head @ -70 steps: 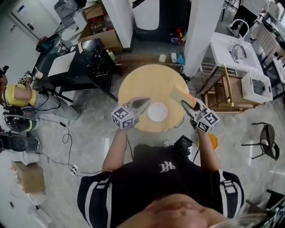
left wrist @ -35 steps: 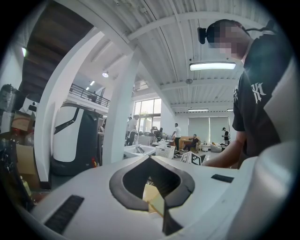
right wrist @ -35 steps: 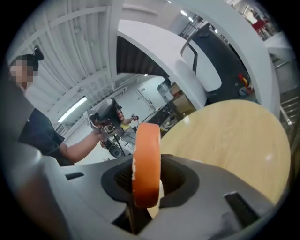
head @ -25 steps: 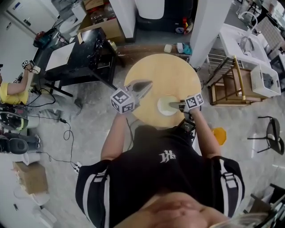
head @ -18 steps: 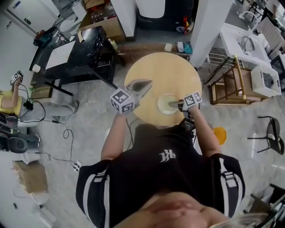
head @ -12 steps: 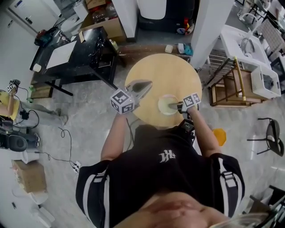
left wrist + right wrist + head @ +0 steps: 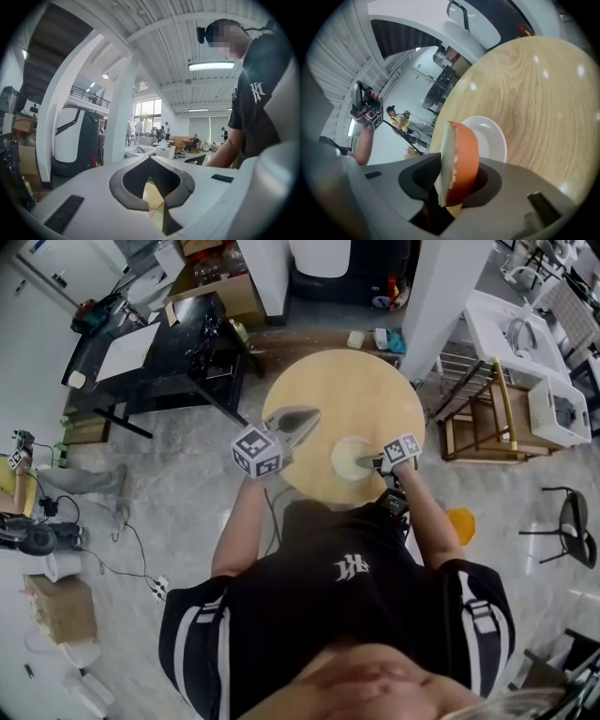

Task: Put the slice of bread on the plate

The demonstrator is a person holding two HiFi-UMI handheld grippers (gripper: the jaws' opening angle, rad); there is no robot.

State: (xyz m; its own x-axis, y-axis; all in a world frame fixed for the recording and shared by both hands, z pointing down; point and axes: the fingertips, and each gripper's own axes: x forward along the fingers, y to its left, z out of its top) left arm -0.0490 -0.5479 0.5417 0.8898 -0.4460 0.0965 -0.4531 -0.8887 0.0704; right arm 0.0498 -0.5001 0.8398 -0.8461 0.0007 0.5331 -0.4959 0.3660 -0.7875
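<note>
Black cloth of the person's shirt (image 7: 347, 577) fills the lower part of the head view, and both forearms reach out from it over the near edge of a round wooden table (image 7: 347, 390). The right gripper (image 7: 367, 462) points downward at a white plate (image 7: 343, 456) that sits on the table close to the person. Its jaws are opening, and the slice of bread (image 7: 457, 161) stands on edge between them, the pale crumb facing one jaw and the orange-brown crust the other. In the right gripper view the plate lies just beyond the slice; whether the bread touches it cannot be told. The left gripper (image 7: 309, 415) hovers over the table to the left of the plate, well apart from it, with its jaw tips together and nothing between them. Past the table stand a black desk (image 7: 178, 352) on the left, a white pillar (image 7: 441, 287), and a wooden rack (image 7: 483, 423) on the right.
</note>
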